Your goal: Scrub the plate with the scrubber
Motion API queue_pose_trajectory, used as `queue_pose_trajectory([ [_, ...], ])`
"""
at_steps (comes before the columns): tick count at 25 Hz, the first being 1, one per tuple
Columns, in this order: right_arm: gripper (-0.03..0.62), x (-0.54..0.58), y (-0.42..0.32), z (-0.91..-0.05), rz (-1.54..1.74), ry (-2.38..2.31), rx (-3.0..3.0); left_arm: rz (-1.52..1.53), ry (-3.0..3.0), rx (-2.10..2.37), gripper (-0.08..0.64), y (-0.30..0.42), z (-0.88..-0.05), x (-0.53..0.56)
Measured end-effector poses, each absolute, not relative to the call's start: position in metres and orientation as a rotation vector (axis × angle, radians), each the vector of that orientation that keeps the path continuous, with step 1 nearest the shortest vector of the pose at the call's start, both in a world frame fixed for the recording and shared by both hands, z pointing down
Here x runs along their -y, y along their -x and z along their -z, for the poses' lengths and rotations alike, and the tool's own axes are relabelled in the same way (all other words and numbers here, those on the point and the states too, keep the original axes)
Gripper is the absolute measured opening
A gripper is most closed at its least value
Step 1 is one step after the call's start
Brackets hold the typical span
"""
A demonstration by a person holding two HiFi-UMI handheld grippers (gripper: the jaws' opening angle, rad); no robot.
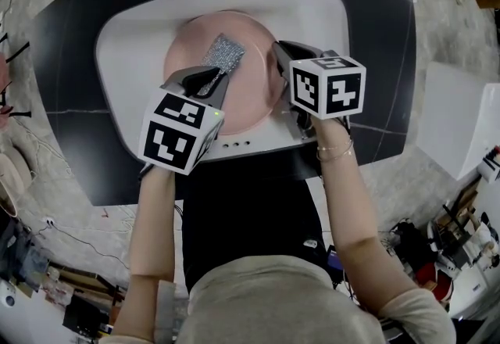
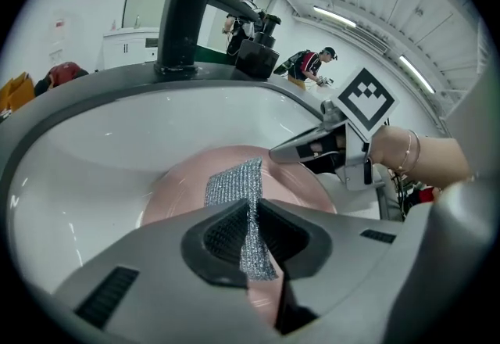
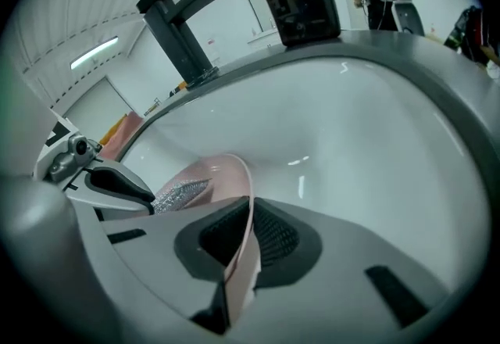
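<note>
A pink plate (image 1: 187, 49) lies in the white sink (image 1: 129, 34), tipped up on its right side. A silver mesh scrubber (image 1: 224, 51) rests on the plate's face, and my left gripper (image 1: 209, 83) is shut on its near end. In the left gripper view the scrubber (image 2: 234, 186) runs from between the jaws out onto the plate (image 2: 168, 194). My right gripper (image 1: 279, 55) is shut on the plate's right rim. The right gripper view shows that thin pink rim (image 3: 242, 245) pinched edge-on between the pads, with the scrubber (image 3: 183, 194) and left gripper (image 3: 117, 186) beyond.
A black faucet (image 3: 183, 22) and a black soap dispenser (image 3: 301, 6) stand at the sink's far edge. A dark counter (image 1: 70, 100) rings the basin. People stand in the background room (image 2: 308, 65).
</note>
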State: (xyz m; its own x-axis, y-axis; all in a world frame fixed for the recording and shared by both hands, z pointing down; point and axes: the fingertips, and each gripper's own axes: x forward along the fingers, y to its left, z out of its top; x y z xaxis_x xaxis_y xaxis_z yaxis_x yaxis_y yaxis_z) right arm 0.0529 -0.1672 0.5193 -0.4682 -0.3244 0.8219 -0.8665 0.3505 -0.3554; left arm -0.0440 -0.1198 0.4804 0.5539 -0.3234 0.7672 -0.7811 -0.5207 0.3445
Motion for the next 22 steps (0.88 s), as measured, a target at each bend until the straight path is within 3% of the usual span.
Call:
queue_pose_trajectory([
  [22, 0.034, 0.166, -0.032, -0.495, -1.008, -0.978, 2.09, -0.96, -2.161, 0.761, 0.041, 0.004, -0.495, 0.129],
])
